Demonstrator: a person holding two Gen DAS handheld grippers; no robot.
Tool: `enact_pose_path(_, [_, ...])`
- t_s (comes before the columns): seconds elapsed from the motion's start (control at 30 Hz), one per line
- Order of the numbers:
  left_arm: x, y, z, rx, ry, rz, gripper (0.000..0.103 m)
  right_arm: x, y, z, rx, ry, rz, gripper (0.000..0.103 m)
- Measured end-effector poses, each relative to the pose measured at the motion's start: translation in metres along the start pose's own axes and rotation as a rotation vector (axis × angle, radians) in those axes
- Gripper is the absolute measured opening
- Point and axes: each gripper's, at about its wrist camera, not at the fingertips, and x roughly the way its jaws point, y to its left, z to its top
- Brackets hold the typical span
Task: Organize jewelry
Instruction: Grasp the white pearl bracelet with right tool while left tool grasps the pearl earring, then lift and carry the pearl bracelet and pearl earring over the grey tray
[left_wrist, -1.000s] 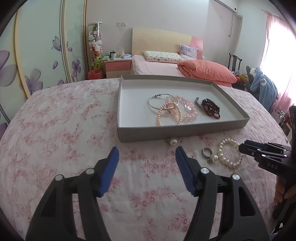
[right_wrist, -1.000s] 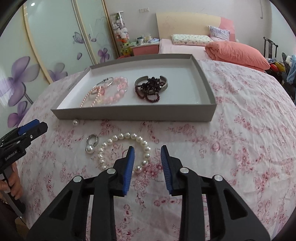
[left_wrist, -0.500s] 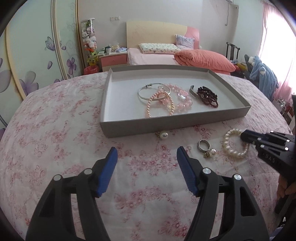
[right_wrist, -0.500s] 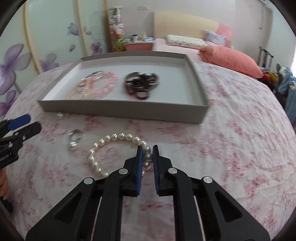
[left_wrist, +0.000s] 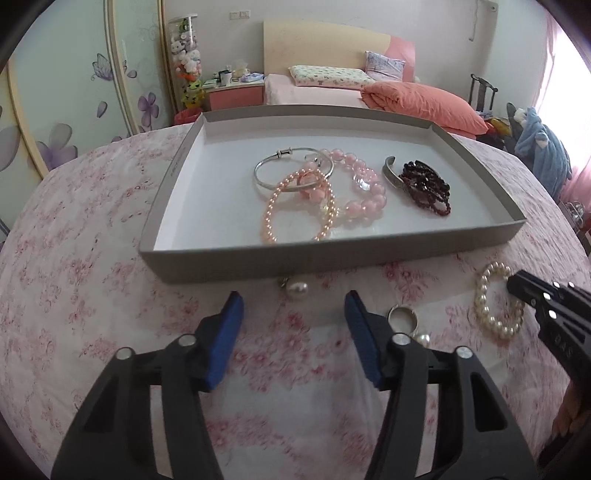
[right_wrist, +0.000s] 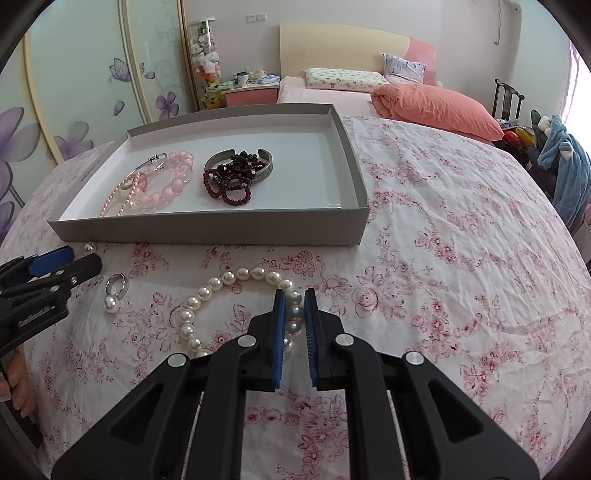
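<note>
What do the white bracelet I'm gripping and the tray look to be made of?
White bracelet: round glossy cream beads with soft highlights, so pearl or imitation pearl; the look cannot settle which. The right gripper is shut on two of its beads.
Tray: matte grey outside, white inside, with thin straight walls and folded corners, so probably cardboard, like a box lid.

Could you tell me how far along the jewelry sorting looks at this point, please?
Partly done. Several bracelets already lie in the gray tray: a silver bangle, pink bead bracelets and a dark red one. In hand: the right tongs are shut on the white pearl bracelet, which lies on the tablecloth. Left: the pearl ring and the loose pearl earring, beside the open left tongs.
</note>
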Motion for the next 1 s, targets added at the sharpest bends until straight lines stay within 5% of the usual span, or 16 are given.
enact_pose_path(0.3, [0.003,0.001,0.007,-0.048,-0.012,0.054,0.016,0.001,0.003,0.000,0.007,0.000,0.008,0.012])
enact_pose_path(1.0, [-0.022,0.040,-0.025,0.004,-0.014,-0.019,0.021,0.001,0.001,0.000,0.012,0.000,0.015,0.012])
